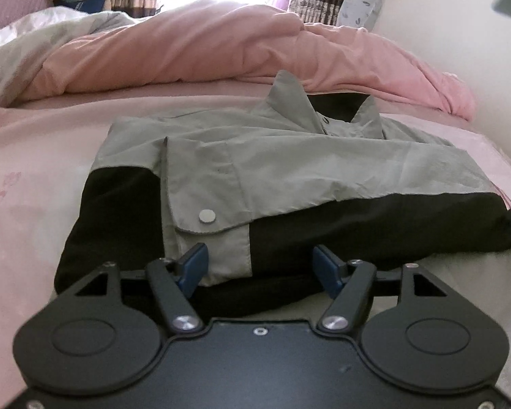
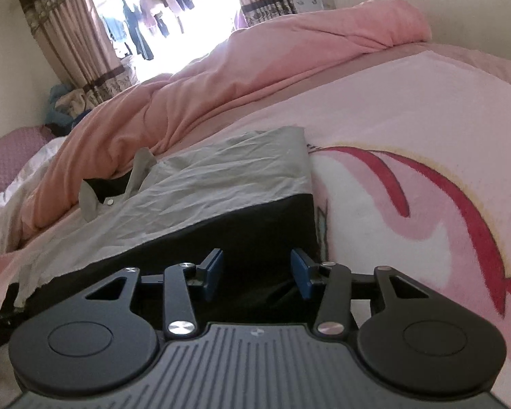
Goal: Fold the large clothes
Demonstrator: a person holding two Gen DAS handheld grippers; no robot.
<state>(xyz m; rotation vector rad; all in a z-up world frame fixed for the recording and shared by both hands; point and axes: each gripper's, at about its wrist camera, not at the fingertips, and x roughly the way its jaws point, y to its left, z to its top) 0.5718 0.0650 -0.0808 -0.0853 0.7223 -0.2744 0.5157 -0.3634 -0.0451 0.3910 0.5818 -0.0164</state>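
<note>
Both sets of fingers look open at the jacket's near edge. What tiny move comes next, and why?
Probably close both: the left gripper and right gripper sit open astride the black hem of the grey-and-black jacket, gripping nothing, so pinching lets them fold it.

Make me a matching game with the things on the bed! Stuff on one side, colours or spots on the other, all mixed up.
Things:
1. jacket
2. quilt
3. snap button
4. curtains

Clues:
A. bunched up behind the jacket, pink
B. hanging beside the bright window
C. grey on top, black below
D. small silver circle on the pocket flap

Pairs: 1-C, 2-A, 3-D, 4-B
</note>
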